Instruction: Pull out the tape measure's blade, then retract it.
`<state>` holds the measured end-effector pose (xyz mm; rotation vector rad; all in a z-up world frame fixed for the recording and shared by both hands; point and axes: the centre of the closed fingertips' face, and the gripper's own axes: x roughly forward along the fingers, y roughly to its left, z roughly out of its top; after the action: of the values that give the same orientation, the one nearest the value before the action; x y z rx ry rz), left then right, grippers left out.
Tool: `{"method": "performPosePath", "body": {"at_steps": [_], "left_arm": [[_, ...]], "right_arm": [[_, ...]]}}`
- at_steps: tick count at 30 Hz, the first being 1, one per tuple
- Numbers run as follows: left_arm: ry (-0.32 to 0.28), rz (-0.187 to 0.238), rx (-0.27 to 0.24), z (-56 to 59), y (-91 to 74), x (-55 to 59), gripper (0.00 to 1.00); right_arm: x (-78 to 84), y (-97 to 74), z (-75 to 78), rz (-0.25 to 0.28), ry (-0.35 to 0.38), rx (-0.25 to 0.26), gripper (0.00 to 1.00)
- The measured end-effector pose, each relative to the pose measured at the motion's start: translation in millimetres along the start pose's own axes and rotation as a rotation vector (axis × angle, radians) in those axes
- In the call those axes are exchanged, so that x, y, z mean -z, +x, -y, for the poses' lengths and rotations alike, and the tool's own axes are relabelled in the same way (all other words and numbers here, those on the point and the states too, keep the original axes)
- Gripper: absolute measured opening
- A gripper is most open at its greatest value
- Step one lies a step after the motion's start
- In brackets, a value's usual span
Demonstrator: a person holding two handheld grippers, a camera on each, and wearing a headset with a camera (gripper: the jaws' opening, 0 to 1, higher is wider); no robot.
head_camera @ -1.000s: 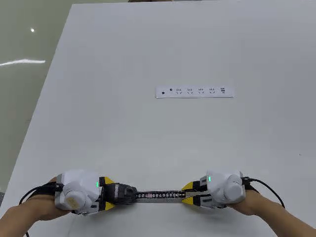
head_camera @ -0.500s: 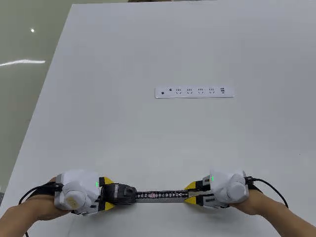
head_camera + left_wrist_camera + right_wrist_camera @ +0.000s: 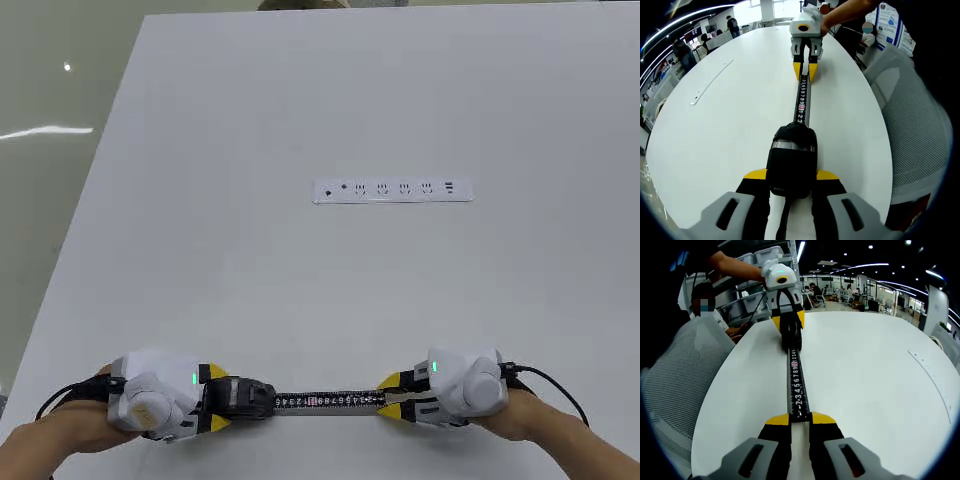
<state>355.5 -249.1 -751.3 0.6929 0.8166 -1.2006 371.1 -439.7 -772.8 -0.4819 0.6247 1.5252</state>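
Observation:
A black tape measure case lies near the table's front edge, and my left gripper is shut on it. Its black blade with white numbers runs straight along the table to my right gripper, which is shut on the blade's tip. In the right gripper view the case sits far off in the left gripper. In the left gripper view the right gripper pinches the far end of the blade.
A white power strip lies mid-table, well beyond the grippers. The white table stretches far ahead. A grey mesh chair stands at the near edge. Hands hold both grippers at the front edge.
The right gripper has moved a little to the right with the blade tip, so slightly more blade shows. The left gripper and the case have stayed put.

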Motion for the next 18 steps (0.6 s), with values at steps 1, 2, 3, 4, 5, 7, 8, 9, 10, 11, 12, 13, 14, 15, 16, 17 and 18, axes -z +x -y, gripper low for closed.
{"method": "performPosePath", "body": {"at_steps": [1,2,3,4,5,7,8,9,10,11,12,13,14,15,16,17,18], "left_arm": [[0.0,0.0,0.0,-0.1,0.0,-0.1,0.27],[-0.001,0.0,0.0,-0.1,0.2,0.2,0.27],[-0.002,0.001,0.0,-0.3,0.4,0.5,0.27],[-0.002,0.001,0.001,-0.3,0.5,0.7,0.27],[-0.002,0.001,0.002,-0.4,0.5,0.8,0.27],[-0.002,0.0,0.002,-0.1,0.1,0.3,0.27],[-0.002,0.0,0.002,-0.1,0.1,0.2,0.27],[-0.003,-0.001,0.003,-0.1,0.1,0.2,0.27],[-0.003,0.0,0.002,-0.2,0.0,0.1,0.27],[-0.003,-0.001,0.002,-0.2,-0.1,0.0,0.27],[-0.004,-0.001,0.002,-0.1,0.1,0.2,0.27],[-0.003,-0.002,0.002,-0.1,0.1,0.3,0.27],[-0.002,-0.002,0.003,0.0,0.1,0.0,0.27],[-0.002,-0.003,0.003,0.1,0.0,-0.2,0.27],[-0.001,-0.003,0.003,0.1,0.1,-0.2,0.27],[-0.001,-0.003,0.003,0.0,0.1,-0.1,0.27],[-0.002,-0.003,0.003,0.0,0.3,0.1,0.27]], "right_arm": [[-0.1,-0.7,0.0,-0.001,-0.001,0.0,0.1],[-0.2,-1.2,-0.1,0.0,0.0,0.0,0.1],[0.5,-1.2,0.2,0.0,0.0,0.0,0.1],[1.6,-1.3,0.5,0.0,0.0,0.0,0.1],[1.7,-1.7,0.4,0.0,0.001,0.0,0.1],[2.5,-2.6,0.4,-0.001,0.001,-0.001,0.1],[3.1,-2.9,0.7,-0.001,0.001,0.0,0.1],[3.4,-3.5,0.7,-0.001,0.002,0.0,0.1],[3.7,-3.9,0.8,-0.002,0.002,0.0,0.1],[3.9,-4.6,1.0,-0.003,0.003,0.002,0.1],[4.0,-5.2,0.7,-0.003,0.003,0.001,0.1],[4.5,-5.5,0.9,-0.003,0.002,0.001,0.1],[5.7,-5.7,0.7,-0.004,0.003,0.0,0.1],[6.2,-6.1,1.0,-0.005,0.001,0.001,0.1],[6.7,-6.9,1.0,-0.005,0.003,0.001,0.1],[7.0,-7.6,1.2,-0.005,0.003,0.002,0.1],[7.2,-8.2,1.1,-0.005,0.005,0.002,0.1]]}}
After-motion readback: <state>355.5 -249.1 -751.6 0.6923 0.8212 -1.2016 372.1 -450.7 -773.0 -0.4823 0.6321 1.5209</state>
